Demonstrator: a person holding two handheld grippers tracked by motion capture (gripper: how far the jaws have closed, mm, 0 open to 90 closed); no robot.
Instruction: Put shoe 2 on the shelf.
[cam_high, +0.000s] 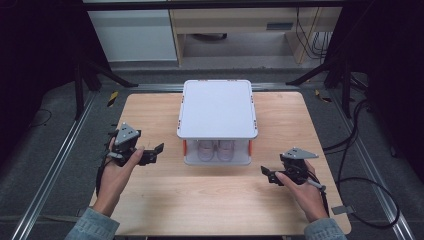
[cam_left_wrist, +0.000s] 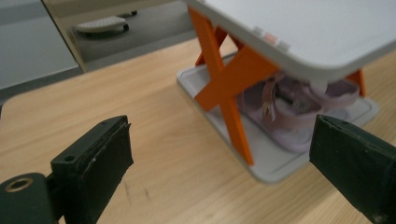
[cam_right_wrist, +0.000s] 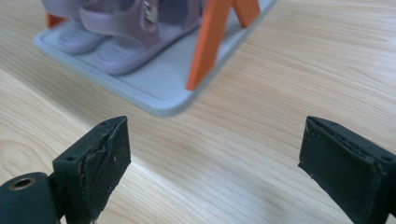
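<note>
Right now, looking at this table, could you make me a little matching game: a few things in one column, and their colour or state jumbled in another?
Things:
1. top panel of the rack
2. cross braces
3. sandals
4. left tool

Colour or state:
A. orange
B. pale purple, on the lower tray
C. white, flat on top
D. black jaws apart, nothing between them

Pairs: 1-C, 2-A, 3-B, 4-D

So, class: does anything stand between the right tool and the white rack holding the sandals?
Nothing visible does. Only bare wooden table lies between the open right tool and the rack with its sandals.
</note>
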